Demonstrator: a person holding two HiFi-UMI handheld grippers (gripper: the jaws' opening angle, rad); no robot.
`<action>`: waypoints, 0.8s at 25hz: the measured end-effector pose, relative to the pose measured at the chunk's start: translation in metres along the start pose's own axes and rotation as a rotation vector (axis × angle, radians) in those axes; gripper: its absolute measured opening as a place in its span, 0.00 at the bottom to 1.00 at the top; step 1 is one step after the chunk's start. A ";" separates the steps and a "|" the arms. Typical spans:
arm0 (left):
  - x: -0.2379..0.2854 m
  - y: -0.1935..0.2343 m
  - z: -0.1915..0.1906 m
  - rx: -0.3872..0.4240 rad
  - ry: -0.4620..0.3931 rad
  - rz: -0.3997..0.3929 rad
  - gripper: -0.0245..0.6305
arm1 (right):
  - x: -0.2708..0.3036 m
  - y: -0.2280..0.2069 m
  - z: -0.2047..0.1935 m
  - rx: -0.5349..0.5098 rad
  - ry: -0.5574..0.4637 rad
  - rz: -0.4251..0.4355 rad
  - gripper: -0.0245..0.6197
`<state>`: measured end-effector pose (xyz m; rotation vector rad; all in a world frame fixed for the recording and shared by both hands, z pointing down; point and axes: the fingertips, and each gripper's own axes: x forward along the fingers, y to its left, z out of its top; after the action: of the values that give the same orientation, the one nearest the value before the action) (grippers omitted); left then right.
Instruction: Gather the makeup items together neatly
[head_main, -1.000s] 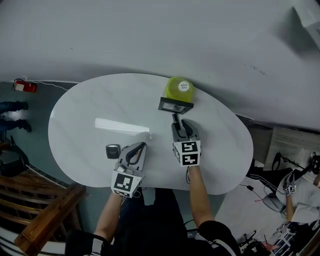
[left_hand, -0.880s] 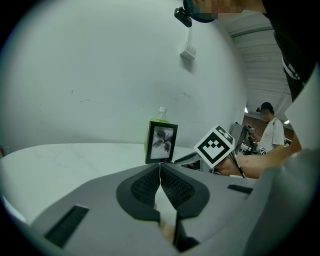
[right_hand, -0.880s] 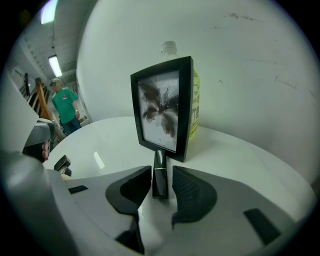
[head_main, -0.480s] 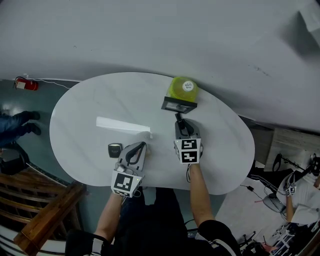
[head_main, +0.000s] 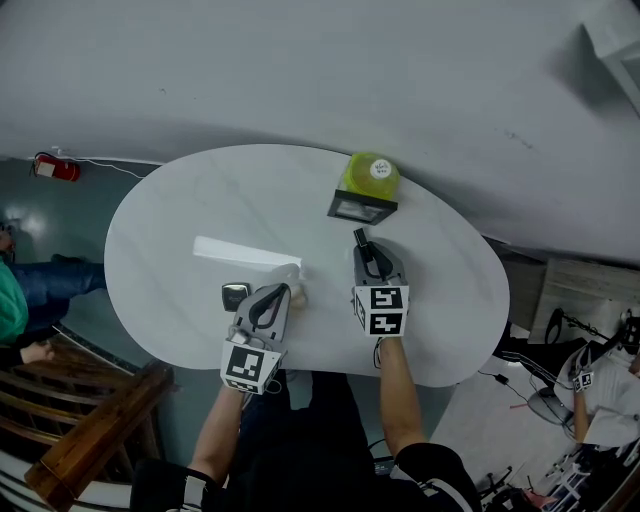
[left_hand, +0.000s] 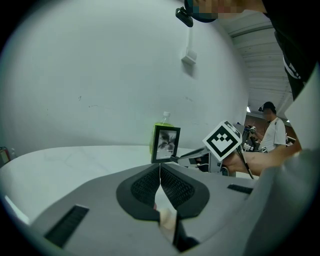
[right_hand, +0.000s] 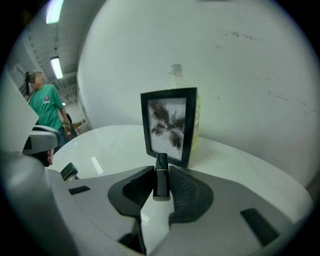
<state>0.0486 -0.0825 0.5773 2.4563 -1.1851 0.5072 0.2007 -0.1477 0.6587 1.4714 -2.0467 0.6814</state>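
Hard to make out: a pale patch behind the pads of the left gripper cannot be identified. A pale blob just beside its tip in the head view is no clearer. The lower end of the lipstick is covered by the pads. In both gripper views the bottle is mostly hidden behind the mirror.
Left gripper: it is held over the near part of the worktop, at about 6 o'clock from the centre. It is tipped gently down and aimed toward 1 o'clock. The jaws are together, with the pads meeting at the tips.
Compact: a small dark squarish case with a glossy top is seen lying flat. It sits just beside the left gripper's tip, at its 9 o'clock.
Right gripper: the right gripper is pitched more steeply down and aimed at 12 o'clock toward the mirror. The forearm is seen coming in from 6 o'clock. The jaws have just been closing and are clamped on the lipstick.
Lipstick: a slim black tube with a thin pale band is gripped at its sides. Its top pokes out past the jaw tips, near the mirror's foot. Whether the two touch cannot be told.
Mirror: a black-framed panel is stood upright at 1 o'clock on the worktop.
Bottle: a yellow-green body with a pale cap is seen just behind the mirror, at its 12 o'clock.
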 end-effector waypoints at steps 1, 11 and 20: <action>-0.002 0.000 0.001 0.004 -0.002 0.000 0.07 | -0.007 0.002 0.001 0.007 -0.008 -0.002 0.21; -0.030 -0.009 -0.002 0.025 -0.012 -0.026 0.07 | -0.061 0.038 -0.025 0.069 -0.022 -0.021 0.21; -0.049 -0.006 -0.023 0.029 0.006 -0.043 0.07 | -0.063 0.079 -0.066 0.070 0.029 -0.010 0.21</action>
<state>0.0214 -0.0359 0.5734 2.4970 -1.1283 0.5222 0.1503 -0.0385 0.6576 1.5006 -2.0112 0.7728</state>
